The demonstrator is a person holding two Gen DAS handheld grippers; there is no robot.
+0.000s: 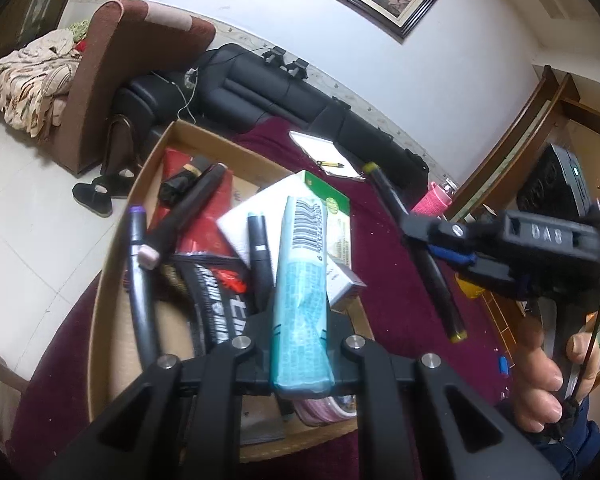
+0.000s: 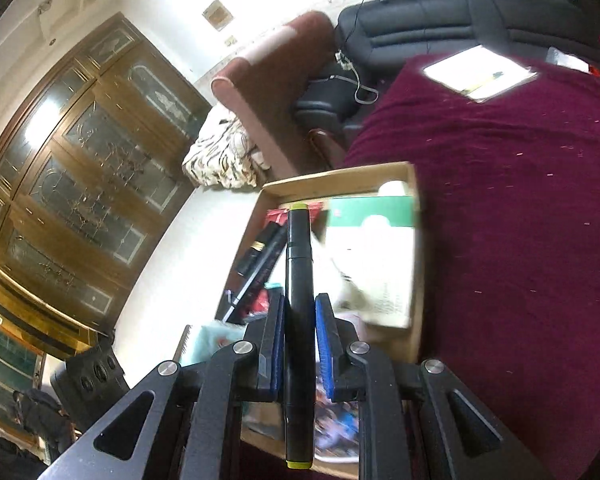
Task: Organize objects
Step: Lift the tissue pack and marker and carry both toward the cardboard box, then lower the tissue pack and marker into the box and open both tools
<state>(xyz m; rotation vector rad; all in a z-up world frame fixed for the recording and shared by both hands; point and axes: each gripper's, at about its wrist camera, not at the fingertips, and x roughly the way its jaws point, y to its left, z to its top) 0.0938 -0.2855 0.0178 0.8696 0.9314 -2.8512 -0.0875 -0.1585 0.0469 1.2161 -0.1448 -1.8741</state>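
Observation:
My left gripper (image 1: pixel 301 316) is shut on a light-blue tissue pack (image 1: pixel 300 300) with a barcode, held over the cardboard box (image 1: pixel 100 300). Inside the box lie black markers (image 1: pixel 260 248), a red packet (image 1: pixel 204 216) and a green-and-white carton (image 1: pixel 332 216). My right gripper (image 2: pixel 299 320) is shut on a black marker with yellow-green caps (image 2: pixel 299 280), above the box (image 2: pixel 340 178). In the left wrist view the right gripper (image 1: pixel 420 236) holds that marker (image 1: pixel 432 268) to the right of the box, over the maroon cloth.
A maroon cloth (image 2: pixel 520 240) covers the table. A white notepad with a pen (image 1: pixel 324 152) lies at its far side, a pink cup (image 1: pixel 434 198) beyond. A black sofa (image 1: pixel 260 84), a brown armchair (image 1: pixel 112 80) and black shoes (image 1: pixel 96 196) on the white floor surround it.

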